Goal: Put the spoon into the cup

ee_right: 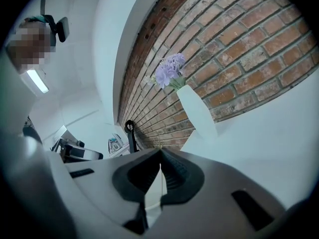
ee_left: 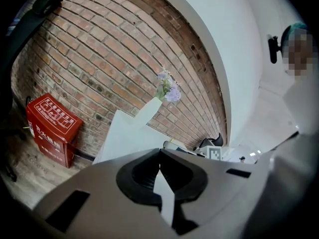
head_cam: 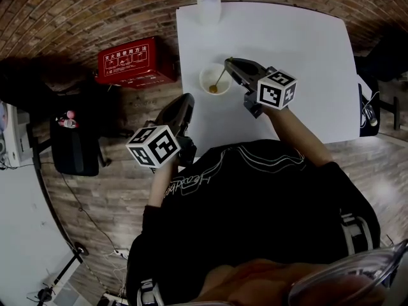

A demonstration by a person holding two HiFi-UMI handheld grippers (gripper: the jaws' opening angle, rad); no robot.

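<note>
Over the cup, right gripper (head_cam: 228, 61): jaws closed, tips pinching the top of the spoon's thin handle; marker cube toward the person.
Right gripper, own view (ee_right: 159, 151): pads meet at the tips, a thin stem showing just above them.
Spoon (head_cam: 220, 78): bowl end down inside the cup, handle leaning up and out toward the right gripper's tips.
Cup (head_cam: 214, 80): white, upright, on the table near its left edge.
Left gripper (head_cam: 189, 97): jaws closed on nothing, at the table's left edge, apart from the cup.
Left gripper, own view (ee_left: 160, 152): tips together, only bare tabletop seen through the gap below them.
Table (head_cam: 306, 56): white, square-cornered.
Vase (head_cam: 209, 8): white, upright at the table's far edge, holding pale purple flowers (ee_right: 168, 69).
Red box (head_cam: 134, 61): on the wooden floor left of the table, against the brick wall (ee_right: 239, 44).
</note>
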